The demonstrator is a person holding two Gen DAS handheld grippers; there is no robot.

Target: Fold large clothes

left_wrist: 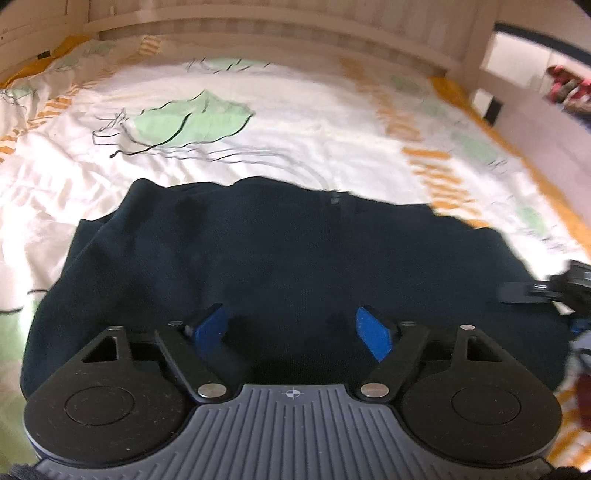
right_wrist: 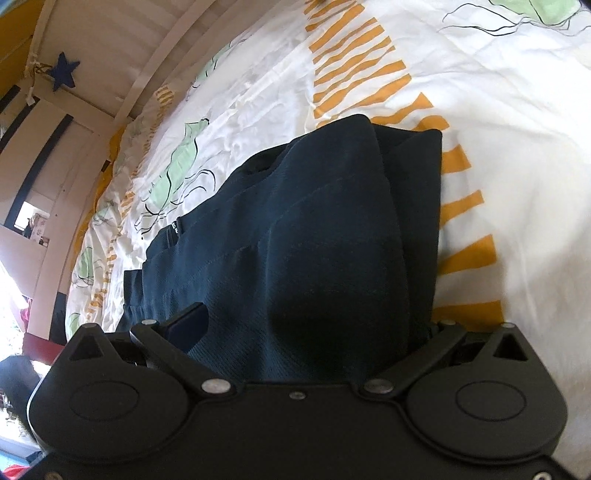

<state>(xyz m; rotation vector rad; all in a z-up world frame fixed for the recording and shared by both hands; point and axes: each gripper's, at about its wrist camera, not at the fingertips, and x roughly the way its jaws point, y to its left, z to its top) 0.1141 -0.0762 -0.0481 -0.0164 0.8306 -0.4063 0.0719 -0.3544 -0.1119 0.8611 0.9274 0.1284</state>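
A dark navy garment [left_wrist: 280, 251] lies on a bed with a white bedspread [left_wrist: 295, 122] printed with pale green leaves and orange stripes. In the left wrist view the garment fills the middle and lower part of the frame, a broad folded mass with a rumpled upper edge, and the bedspread spreads above it up to a pale wooden bed frame [left_wrist: 280, 22] along the top.

The left hand-held gripper [left_wrist: 293, 330] sits at the lower centre of that view. Its two blue fingers [left_wrist: 373, 332] stand apart over the dark cloth with a clear gap between them, and nothing is pinched in that gap; the jaws are partly open. At the right edge of the same frame part of the right hand-held gripper [left_wrist: 554, 286] shows, blurred, at the garment's right side.

In the right wrist view the garment rises as a thick bunched fold from the bottom centre toward the upper middle of the frame. The cloth fills the whole space between the right gripper's jaws, hiding the right finger entirely and most of the left finger [right_wrist: 188, 321], so the jaws hold a wide wad of the fabric. A blue star [right_wrist: 64, 72] hangs at the upper left
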